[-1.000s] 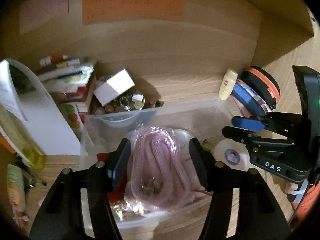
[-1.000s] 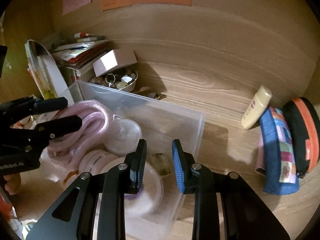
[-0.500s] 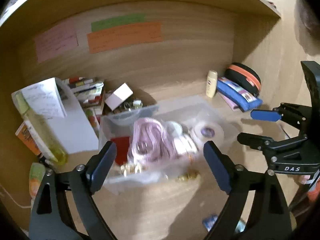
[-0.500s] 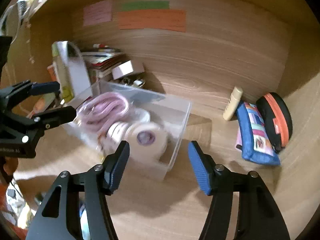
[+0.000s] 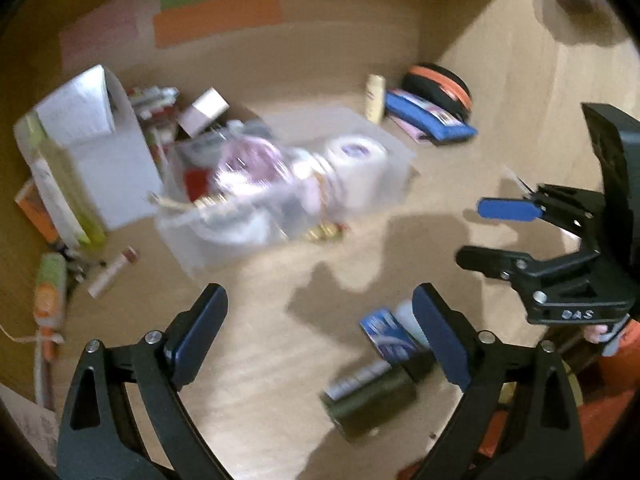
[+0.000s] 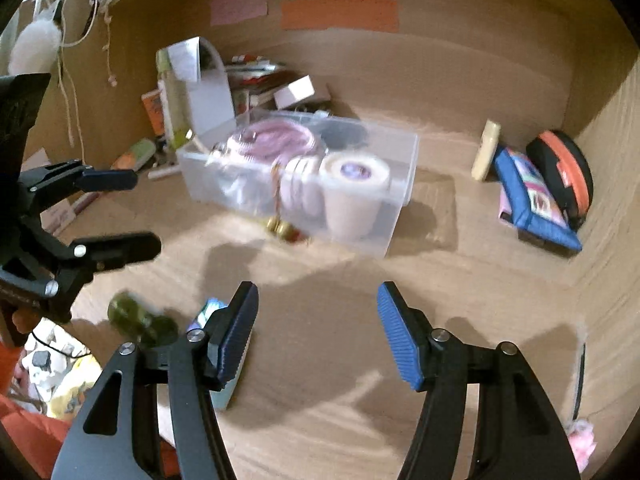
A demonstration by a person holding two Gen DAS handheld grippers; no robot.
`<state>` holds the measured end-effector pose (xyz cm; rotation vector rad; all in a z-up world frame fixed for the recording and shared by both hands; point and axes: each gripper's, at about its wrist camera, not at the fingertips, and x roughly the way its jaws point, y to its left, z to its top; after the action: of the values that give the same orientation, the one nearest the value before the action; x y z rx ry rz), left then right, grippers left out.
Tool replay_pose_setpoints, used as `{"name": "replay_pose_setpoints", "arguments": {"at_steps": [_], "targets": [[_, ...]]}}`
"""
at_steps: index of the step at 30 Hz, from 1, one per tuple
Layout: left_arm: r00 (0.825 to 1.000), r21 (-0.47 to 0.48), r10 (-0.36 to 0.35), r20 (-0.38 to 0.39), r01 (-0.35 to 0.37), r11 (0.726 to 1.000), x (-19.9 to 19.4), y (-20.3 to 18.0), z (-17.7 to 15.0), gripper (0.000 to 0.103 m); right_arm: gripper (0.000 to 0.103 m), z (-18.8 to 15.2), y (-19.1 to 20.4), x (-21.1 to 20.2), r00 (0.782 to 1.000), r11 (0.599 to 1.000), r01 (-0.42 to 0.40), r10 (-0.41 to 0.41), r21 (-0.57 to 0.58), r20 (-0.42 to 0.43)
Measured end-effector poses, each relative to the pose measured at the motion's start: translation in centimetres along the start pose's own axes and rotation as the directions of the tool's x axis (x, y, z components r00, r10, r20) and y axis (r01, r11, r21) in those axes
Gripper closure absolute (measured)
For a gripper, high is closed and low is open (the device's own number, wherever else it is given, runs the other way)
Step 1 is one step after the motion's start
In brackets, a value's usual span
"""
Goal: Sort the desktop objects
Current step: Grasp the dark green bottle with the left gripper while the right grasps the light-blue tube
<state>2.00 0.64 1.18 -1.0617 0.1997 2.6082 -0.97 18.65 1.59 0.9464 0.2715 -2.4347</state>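
A clear plastic bin sits mid-desk holding a pink coiled cord, a white tape roll and other small items. My left gripper is open and empty, well in front of the bin; it also shows in the right wrist view. My right gripper is open and empty, also back from the bin, and shows in the left wrist view. A dark green cylinder and a blue packet lie on the desk near the fingers.
White box and stacked books stand at the back left. A cream bottle, blue pouch and black-orange case lie at the back right by the side wall. A small tube and green-orange tube lie left.
Both grippers have pulled back and up from the bin and opened wide. The cord and the tape roll now lie in the bin, free of the jaws.
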Motion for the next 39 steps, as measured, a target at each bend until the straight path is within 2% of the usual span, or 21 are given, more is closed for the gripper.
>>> {"name": "replay_pose_setpoints", "arguments": {"at_steps": [7, 13, 16, 18, 24, 26, 28, 30, 33, 36, 38, 39], "targets": [[0.994, 0.006, -0.089, -0.064, 0.089, 0.996, 0.7, -1.7, -3.2, 0.008, 0.045, -2.1, -0.3, -0.5, 1.0, 0.999, -0.008, 0.009, 0.044, -0.022], [0.989, -0.026, -0.091, -0.12, 0.089, 0.996, 2.4, -2.4, -5.2, 0.009, 0.045, -3.9, -0.6, -0.5, 0.997, 0.993, -0.054, 0.06, 0.102, -0.055], [0.987, -0.058, -0.105, -0.124, 0.098, 0.993, 3.0, -2.1, -5.4, 0.009, 0.043, -4.7, 0.1, -0.5, 0.991, 0.989, -0.106, 0.114, 0.107, -0.068], [0.987, -0.08, -0.106, -0.12, 0.097, 0.992, 3.2, -1.8, -5.4, 0.012, 0.041, -5.0, 0.7, -0.5, 0.99, 0.99, -0.112, 0.119, 0.091, -0.073], [0.989, -0.103, -0.096, -0.109, 0.084, 0.991, 3.4, -1.1, -5.3, 0.035, 0.04, -5.4, 2.2, 0.8, 0.98, 0.988, -0.146, 0.151, 0.048, -0.127], [0.992, -0.096, -0.08, -0.101, 0.071, 0.993, 3.3, -1.0, -5.5, 0.048, 0.04, -5.4, 2.8, 1.3, 0.978, 0.988, -0.152, 0.155, 0.032, -0.141], [0.993, -0.096, -0.071, -0.096, 0.062, 0.994, 3.1, -0.7, -5.5, 0.053, 0.04, -5.3, 3.3, 1.7, 0.979, 0.99, -0.141, 0.142, 0.012, -0.145], [0.993, -0.112, -0.073, -0.089, 0.063, 0.992, 3.1, -0.2, -5.6, 0.054, 0.041, -5.0, 3.7, 2.1, 0.981, 0.991, -0.134, 0.131, -0.009, -0.144], [0.995, -0.136, -0.058, -0.078, 0.047, 0.99, 2.9, 0.7, -5.8, 0.055, 0.048, -4.5, 4.4, 2.9, 0.985, 0.993, -0.108, 0.1, -0.051, -0.142], [0.996, -0.191, -0.06, -0.064, 0.047, 0.98, 2.9, 2.0, -5.8, 0.057, 0.061, -4.0, 4.5, 3.4, 0.987, 0.993, -0.089, 0.078, -0.075, -0.142], [0.996, -0.215, -0.063, -0.06, 0.048, 0.975, 3.0, 2.7, -5.8, 0.057, 0.078, -3.8, 4.3, 3.6, 0.988, 0.993, -0.087, 0.076, -0.074, -0.138], [0.997, -0.222, -0.058, -0.055, 0.044, 0.974, 2.9, 3.1, -5.6, 0.058, 0.08, -3.7, 4.2, 3.6, 0.988, 0.993, -0.087, 0.077, -0.074, -0.137]]}}
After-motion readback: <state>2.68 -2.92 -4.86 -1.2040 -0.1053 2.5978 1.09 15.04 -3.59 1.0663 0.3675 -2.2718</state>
